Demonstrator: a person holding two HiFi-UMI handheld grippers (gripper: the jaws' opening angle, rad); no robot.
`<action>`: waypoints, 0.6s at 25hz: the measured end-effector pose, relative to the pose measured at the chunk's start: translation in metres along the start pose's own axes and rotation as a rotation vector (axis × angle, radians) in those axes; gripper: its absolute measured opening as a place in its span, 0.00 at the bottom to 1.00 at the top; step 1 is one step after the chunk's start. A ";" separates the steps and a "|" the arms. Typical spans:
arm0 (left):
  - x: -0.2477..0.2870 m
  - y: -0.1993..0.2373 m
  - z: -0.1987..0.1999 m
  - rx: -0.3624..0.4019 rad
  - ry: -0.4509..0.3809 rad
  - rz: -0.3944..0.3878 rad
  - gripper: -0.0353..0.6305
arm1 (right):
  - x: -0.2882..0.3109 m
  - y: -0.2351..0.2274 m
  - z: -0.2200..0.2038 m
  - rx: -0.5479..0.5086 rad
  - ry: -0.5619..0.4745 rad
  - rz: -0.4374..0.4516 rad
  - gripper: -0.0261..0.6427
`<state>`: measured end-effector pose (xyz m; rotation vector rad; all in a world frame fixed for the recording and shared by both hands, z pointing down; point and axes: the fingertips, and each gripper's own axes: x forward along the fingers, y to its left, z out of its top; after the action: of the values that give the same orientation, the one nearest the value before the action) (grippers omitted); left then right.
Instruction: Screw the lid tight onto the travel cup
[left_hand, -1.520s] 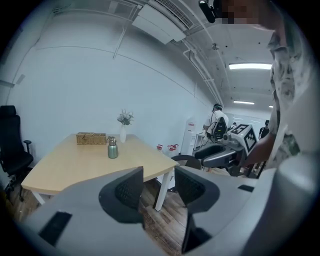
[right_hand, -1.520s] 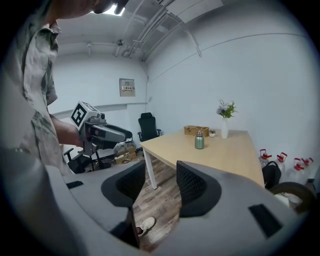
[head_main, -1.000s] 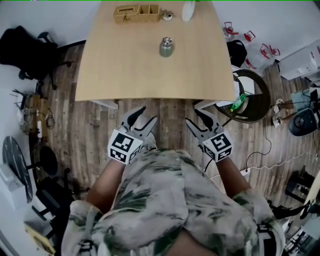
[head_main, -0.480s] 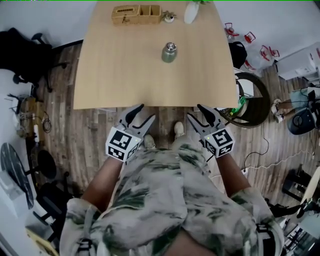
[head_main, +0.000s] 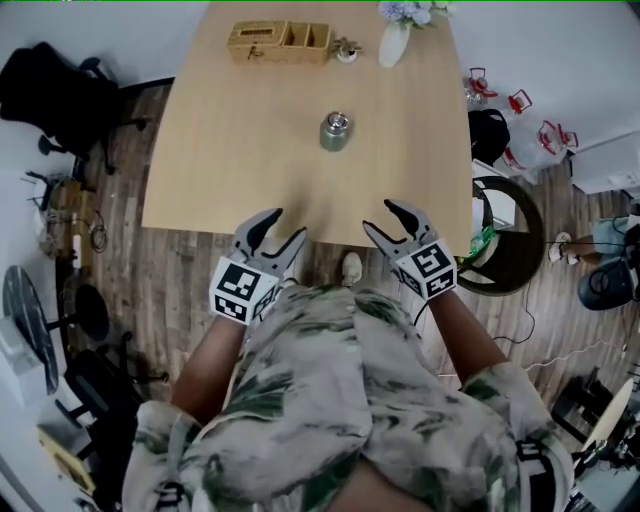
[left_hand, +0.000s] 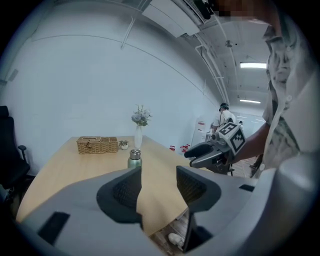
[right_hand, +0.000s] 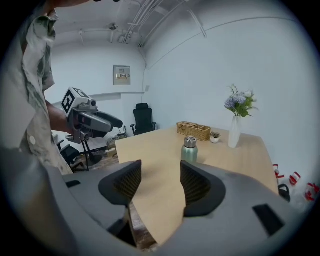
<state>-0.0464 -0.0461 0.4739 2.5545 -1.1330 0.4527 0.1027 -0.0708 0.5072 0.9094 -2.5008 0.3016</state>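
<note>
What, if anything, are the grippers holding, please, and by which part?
Nothing. The left gripper and the right gripper, whose jaws have just been opening, are both empty.

Travel cup (head_main: 334, 131) on table (head_main: 230, 150), central; basket (head_main: 278, 41), vase (head_main: 392, 45) behind, far edge; left gripper (head_main: 285, 225), right gripper (head_main: 383, 217) at near edge

Arms out front, left gripper (head_main: 287, 224) and right gripper (head_main: 379, 216) side by side, tilted slightly down. Both jaws apart, empty; right jaws just been opening.

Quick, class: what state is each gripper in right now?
Left gripper: open, empty.
Right gripper: open, empty, jaws just opening wider.
</note>
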 end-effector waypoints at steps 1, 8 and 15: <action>0.006 0.000 0.004 -0.002 -0.003 0.013 0.38 | 0.006 -0.009 -0.001 -0.009 0.004 0.017 0.43; 0.042 0.001 0.024 -0.030 -0.005 0.119 0.38 | 0.039 -0.063 -0.008 -0.020 -0.003 0.113 0.43; 0.054 0.008 0.024 -0.073 0.008 0.165 0.38 | 0.085 -0.087 -0.016 -0.041 0.006 0.158 0.50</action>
<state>-0.0145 -0.0965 0.4756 2.4050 -1.3388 0.4509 0.1080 -0.1779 0.5670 0.6956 -2.5682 0.3025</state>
